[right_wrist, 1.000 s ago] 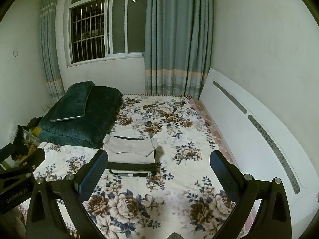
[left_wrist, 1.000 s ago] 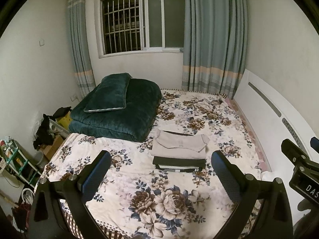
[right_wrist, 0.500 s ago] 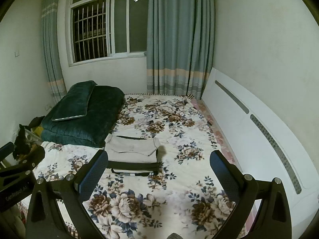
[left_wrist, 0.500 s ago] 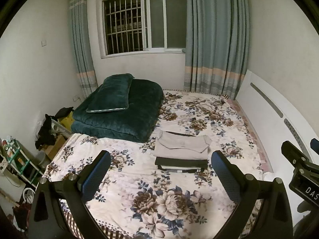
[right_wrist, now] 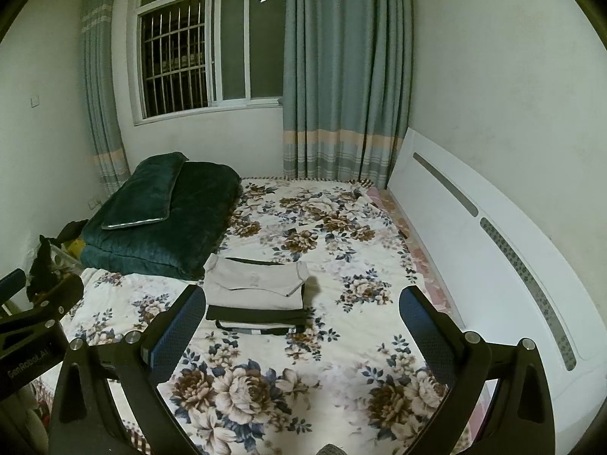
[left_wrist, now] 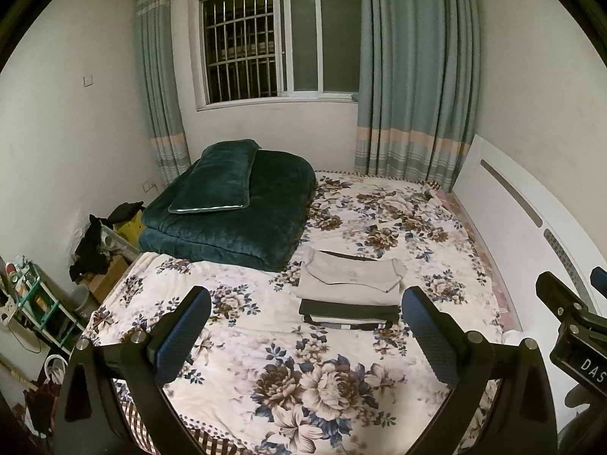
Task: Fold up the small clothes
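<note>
A stack of folded small clothes lies in the middle of the floral bed sheet point(left_wrist: 246, 326): a beige folded shirt point(left_wrist: 351, 278) on top of dark folded garments point(left_wrist: 349, 313). The beige shirt point(right_wrist: 254, 284) and the dark garments point(right_wrist: 258, 316) also show in the right wrist view. My left gripper point(left_wrist: 305, 335) is open and empty, held above the near part of the bed, short of the stack. My right gripper point(right_wrist: 301, 335) is open and empty, held beside it to the right.
A folded dark green quilt point(left_wrist: 231, 223) with a green pillow point(left_wrist: 214, 176) lies at the far left of the bed. A white headboard point(right_wrist: 493, 250) runs along the right. A shelf point(left_wrist: 34, 303) and clutter stand on the floor at the left. A curtained window point(left_wrist: 280, 41) is behind.
Both grippers have drawn back and up slightly from the bed; the folded stack sits a little farther away. Nothing was taken or released.
</note>
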